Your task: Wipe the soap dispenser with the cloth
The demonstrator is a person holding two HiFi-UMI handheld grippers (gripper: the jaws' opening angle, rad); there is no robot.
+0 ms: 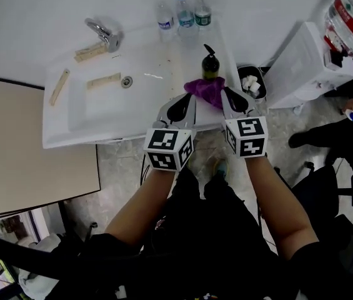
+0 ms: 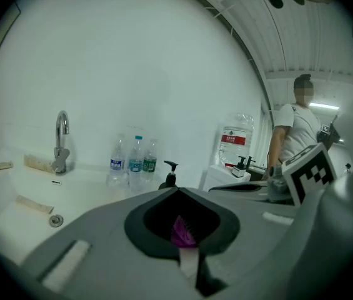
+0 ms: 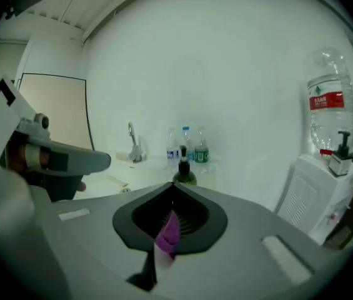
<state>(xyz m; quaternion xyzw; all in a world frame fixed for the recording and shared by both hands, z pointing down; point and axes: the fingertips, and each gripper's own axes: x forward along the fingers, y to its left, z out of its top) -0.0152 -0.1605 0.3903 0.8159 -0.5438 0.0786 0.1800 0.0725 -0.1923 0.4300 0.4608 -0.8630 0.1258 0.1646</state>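
Soap dispenser (image 1: 210, 63): dark bottle w/ black pump, upright at the right end of the white sink tabletop (image 1: 70, 136), three water bottles (image 1: 185, 16) behind it by the wall.

Head view: purple cloth (image 1: 205, 90) is bunched just in front of the dispenser's base, seemingly touching it. Left gripper (image 1: 180, 107) has the cloth's left edge, right gripper (image 1: 234, 99) its right edge. We judge the step as cloth in hand and brought to the bottle, wiping not yet visibly under way. Both forearms reach fwd and down, converging. The marker cubes sit side by side, near each other, over the tabletop's front edge.

Left gripper view: fingers closed together, a purple sliver of cloth pinched between them. Dispenser pump shows just above the finger tips, slightly left of centre. Tap and bottles are further left.

Right gripper view: fingers likewise closed on a fold of the cloth. Dispenser sits dead ahead, just past the tips.

Next move, our guess: lift the cloth up against the bottle's side and rub. One gripper may need to let go and steady the bottle, else it could tip or slide toward the edge.
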